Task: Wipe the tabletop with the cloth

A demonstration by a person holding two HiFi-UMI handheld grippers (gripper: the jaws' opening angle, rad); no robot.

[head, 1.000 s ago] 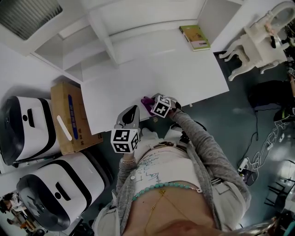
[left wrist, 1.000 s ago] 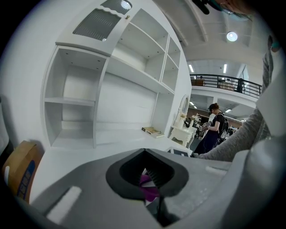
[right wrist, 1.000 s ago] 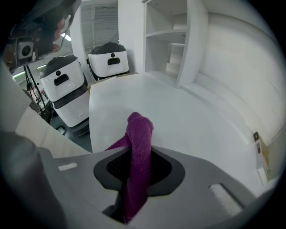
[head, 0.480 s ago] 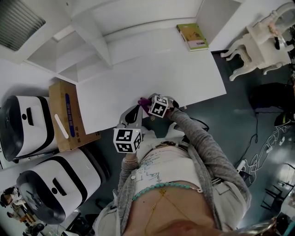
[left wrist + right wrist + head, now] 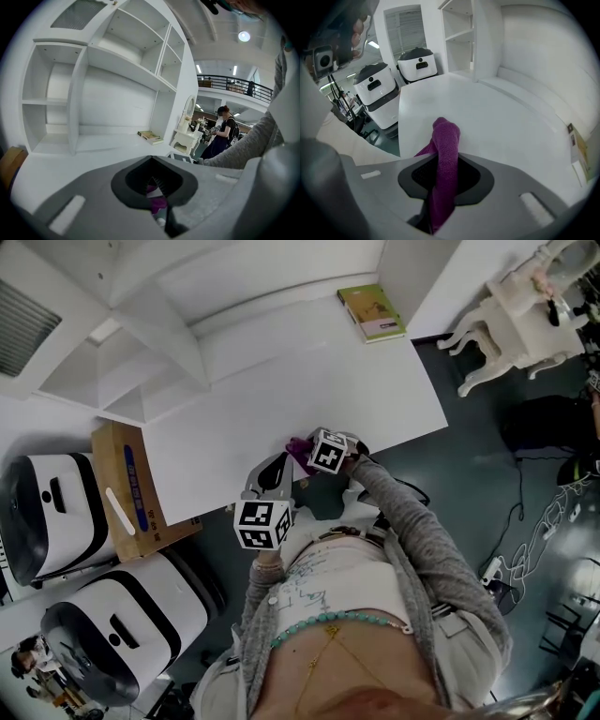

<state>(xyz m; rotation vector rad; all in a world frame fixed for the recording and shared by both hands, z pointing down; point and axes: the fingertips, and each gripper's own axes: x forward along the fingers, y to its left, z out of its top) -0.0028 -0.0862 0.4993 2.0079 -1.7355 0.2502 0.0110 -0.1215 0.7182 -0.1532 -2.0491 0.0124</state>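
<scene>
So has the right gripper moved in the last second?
Yes, slightly: the right gripper has shifted rightward along the table's near edge, away from the cardboard box.

Tabletop [image 5: 281, 381]: cloth [image 5: 298, 448] near edge, book [image 5: 371, 313] far rt

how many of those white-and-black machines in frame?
2. Both left of the table: one machine beside the cardboard box, the other lower in the head view, nearer the person. More could sit outside the frame.
</scene>
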